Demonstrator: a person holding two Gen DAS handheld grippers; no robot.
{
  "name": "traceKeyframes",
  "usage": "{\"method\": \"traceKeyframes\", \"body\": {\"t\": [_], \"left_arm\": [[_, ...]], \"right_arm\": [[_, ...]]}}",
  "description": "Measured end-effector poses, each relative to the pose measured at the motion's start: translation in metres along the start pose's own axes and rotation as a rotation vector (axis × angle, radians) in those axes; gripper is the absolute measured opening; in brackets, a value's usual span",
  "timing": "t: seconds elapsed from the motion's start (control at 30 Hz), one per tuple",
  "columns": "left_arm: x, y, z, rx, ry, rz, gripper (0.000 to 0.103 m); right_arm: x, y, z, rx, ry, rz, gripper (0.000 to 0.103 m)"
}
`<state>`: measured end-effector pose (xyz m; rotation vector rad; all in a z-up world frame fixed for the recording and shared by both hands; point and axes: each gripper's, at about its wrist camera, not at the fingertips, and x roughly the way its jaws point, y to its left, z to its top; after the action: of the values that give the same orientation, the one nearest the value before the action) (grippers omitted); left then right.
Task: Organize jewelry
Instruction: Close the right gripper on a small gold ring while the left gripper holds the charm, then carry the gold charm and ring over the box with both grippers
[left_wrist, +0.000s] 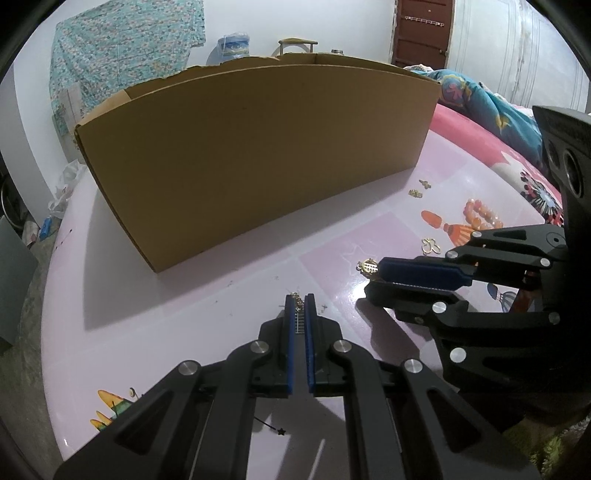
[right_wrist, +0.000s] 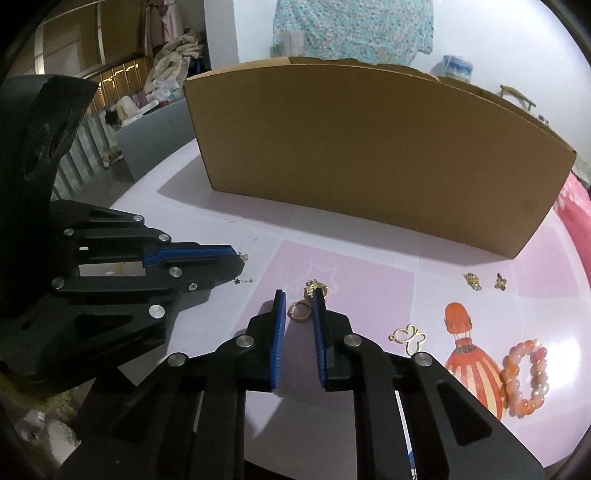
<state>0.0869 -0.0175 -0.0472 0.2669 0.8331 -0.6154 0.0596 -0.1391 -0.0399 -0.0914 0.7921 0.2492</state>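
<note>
A small gold earring with a round hoop and a patterned oval charm (right_wrist: 308, 304) sits between the blue pads of the right gripper (right_wrist: 299, 304); its hoop lies in the gap and its charm end pokes out just past the fingertips. The jaws stand narrowly apart, the right pad touching the charm's end, but whether both pads press on the earring cannot be told. From the left wrist view the same charm (left_wrist: 368, 266) shows at the tip of the right gripper (left_wrist: 373, 275).

The left gripper (left_wrist: 300, 301) has its jaws pressed almost together, pinching a thin gold chain-like earring with small rungs (left_wrist: 298, 308) that runs up the slit between the pads and sticks out just beyond the tips.

To the right of the right gripper's jaws, on the glossy pink and lilac tablecloth with printed balloons (right_wrist: 369, 280), lies a gold wire butterfly-shaped piece (right_wrist: 408, 336), and farther right a bracelet of orange and white beads (right_wrist: 524, 380). Ahead and to the right of those jaws lie two tiny gold studs (right_wrist: 484, 282), near the foot of a large brown cardboard box (right_wrist: 369, 147) that stands well ahead of both grippers. A tiny dark star-shaped piece (right_wrist: 237, 281) lies just beside the left gripper's tip.
</note>
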Motion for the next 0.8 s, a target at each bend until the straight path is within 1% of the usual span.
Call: {"method": "traceKeyframes", "body": {"t": [0.03,0.4,0.67,0.8], "left_arm": [[0.000,0.000,0.000,0.000,0.000,0.000,0.005],[0.000,0.000,0.000,-0.001,-0.001,0.002,0.005],[-0.008,0.002,-0.001,-0.006,-0.016,0.005,0.005],[-0.018,0.001,0.001,-0.007,-0.036,0.009,0.005]], "right_arm": [[-0.001,0.000,0.000,-0.004,-0.001,-0.007,0.011],[-0.001,-0.002,0.001,0.015,-0.001,0.013,0.010],[-0.013,-0.003,-0.001,0.007,-0.033,0.008,0.010],[-0.023,-0.003,-0.001,0.004,-0.058,0.000,0.010]]}}
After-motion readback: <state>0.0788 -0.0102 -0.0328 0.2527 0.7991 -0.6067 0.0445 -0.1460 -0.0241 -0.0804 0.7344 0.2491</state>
